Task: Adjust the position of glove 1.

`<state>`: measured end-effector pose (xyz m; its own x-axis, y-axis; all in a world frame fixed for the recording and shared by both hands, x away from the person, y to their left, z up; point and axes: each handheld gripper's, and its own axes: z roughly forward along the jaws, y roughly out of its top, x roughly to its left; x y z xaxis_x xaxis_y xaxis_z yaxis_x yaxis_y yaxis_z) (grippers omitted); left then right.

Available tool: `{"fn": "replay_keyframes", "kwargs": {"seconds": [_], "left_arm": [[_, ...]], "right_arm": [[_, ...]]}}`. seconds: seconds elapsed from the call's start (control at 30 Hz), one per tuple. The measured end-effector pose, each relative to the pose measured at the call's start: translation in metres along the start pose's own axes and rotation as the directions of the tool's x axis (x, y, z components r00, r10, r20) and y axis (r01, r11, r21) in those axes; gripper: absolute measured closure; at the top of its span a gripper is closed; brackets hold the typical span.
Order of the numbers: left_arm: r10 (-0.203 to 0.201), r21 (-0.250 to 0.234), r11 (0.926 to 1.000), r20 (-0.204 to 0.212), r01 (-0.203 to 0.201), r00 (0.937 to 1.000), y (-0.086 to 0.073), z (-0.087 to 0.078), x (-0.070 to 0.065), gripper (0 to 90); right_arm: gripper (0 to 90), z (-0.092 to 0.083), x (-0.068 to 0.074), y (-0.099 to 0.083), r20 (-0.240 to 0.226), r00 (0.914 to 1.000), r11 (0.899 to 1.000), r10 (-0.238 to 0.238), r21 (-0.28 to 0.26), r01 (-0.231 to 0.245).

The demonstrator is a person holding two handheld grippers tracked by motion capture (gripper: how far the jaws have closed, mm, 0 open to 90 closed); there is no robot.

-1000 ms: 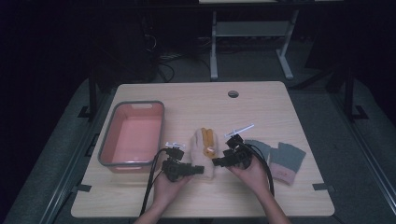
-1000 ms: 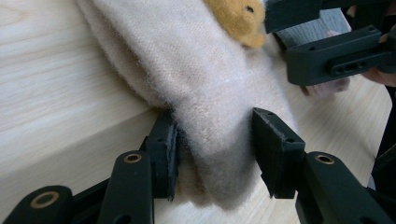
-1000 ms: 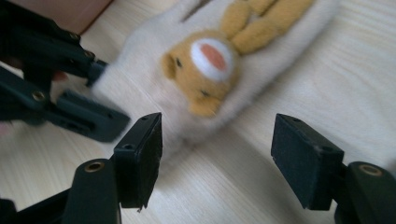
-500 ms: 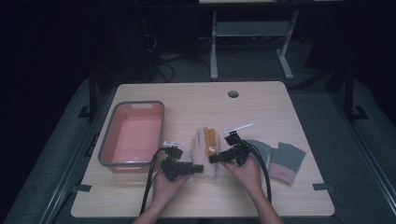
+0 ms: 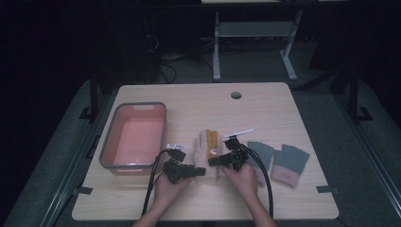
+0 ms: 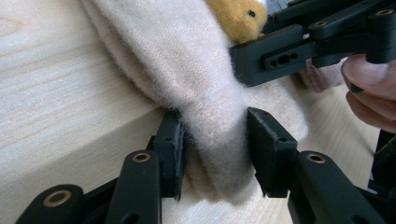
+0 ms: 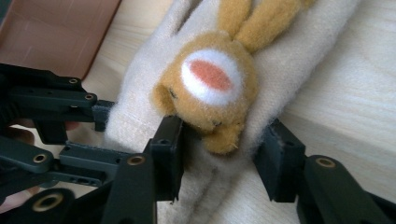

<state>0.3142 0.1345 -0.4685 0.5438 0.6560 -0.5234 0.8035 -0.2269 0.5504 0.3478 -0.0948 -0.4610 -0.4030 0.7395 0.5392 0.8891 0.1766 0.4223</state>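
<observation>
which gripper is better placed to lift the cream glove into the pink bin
Left. The left gripper already pinches the glove at its cuff edge and sits beside the bin. The right gripper straddles the animal patch, one pad apart.

Light: dim, the room dark
Floor (image 5: 331, 118): grey carpet
Furniture: pale wooden desk (image 5: 198, 101); white frame (image 5: 255, 33) behind it

High view above the near table edge (image 5: 283, 101), looking forward and down, both gripper views very close, each along its own black jaws, sharing the cream animal-face glove (image 6: 196, 79) ahead, each catching the opposite gripper beyond it.
</observation>
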Motion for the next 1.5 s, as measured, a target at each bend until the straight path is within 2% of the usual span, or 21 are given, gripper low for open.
{"fn": "replay_keyframes", "kwargs": {"seconds": [0.13, 0.23, 0.37, 0.5, 0.63, 0.8, 0.93, 1.17, 1.33, 1.5], "left_arm": [[0.001, -0.002, 1.0, 0.004, -0.001, 1.0, 0.001, 0.001, 0.0, 61.0], [0.001, 0.002, 1.0, 0.001, -0.001, 1.0, 0.001, 0.001, 0.0, 61.5], [0.016, 0.002, 0.9999, -0.018, -0.016, 0.9997, 0.001, 0.002, -0.002, 61.4], [0.007, 0.001, 1.0, -0.006, -0.007, 1.0, 0.002, 0.002, -0.001, 62.8], [-0.009, -0.002, 1.0, 0.006, 0.009, 0.9999, 0.003, 0.002, 0.0, 65.9], [-0.027, 0.004, 0.9996, 0.024, 0.027, 0.9993, 0.004, 0.002, 0.002, 67.1], [-0.009, -0.002, 1.0, 0.013, 0.009, 0.9999, 0.005, 0.001, 0.0, 68.0], [-0.029, -0.019, 0.9994, 0.031, 0.029, 0.9991, 0.006, -0.003, 0.0, 68.2], [-0.028, -0.022, 0.9993, 0.034, 0.029, 0.999, 0.007, -0.004, 0.001, 68.4], [-0.026, -0.023, 0.9994, 0.037, 0.027, 0.999, 0.006, -0.004, -0.001, 68.6]], "right_arm": [[62.8, 0.002, -0.004, -0.003, -0.031, 0.9993, 0.999, 0.019, -0.026, -0.02], [65.5, 0.002, -0.005, -0.004, -0.038, 0.9988, 0.999, 0.03, -0.028, -0.031], [69.1, 0.003, -0.003, -0.004, -0.025, 0.9996, 0.999, 0.01, -0.031, -0.011], [73.6, 0.003, -0.003, -0.003, -0.028, 0.9996, 1.0, 0.001, -0.031, -0.002], [79.3, 0.0, -0.002, 0.0, -0.029, 0.9985, 0.999, -0.045, -0.013, 0.045], [81.5, 0.0, -0.003, 0.003, -0.043, 0.9977, 0.999, -0.053, -0.001, 0.053], [82.7, -0.002, -0.001, 0.004, -0.035, 0.9976, 0.998, -0.06, -0.002, 0.06], [83.1, -0.007, 0.001, 0.005, -0.047, 0.9963, 0.997, -0.071, -0.008, 0.071], [83.2, -0.01, 0.005, 0.006, -0.035, 0.9954, 0.996, -0.09, -0.012, 0.089], [83.2, -0.012, 0.004, 0.005, -0.037, 0.9956, 0.996, -0.086, -0.01, 0.085]]}}
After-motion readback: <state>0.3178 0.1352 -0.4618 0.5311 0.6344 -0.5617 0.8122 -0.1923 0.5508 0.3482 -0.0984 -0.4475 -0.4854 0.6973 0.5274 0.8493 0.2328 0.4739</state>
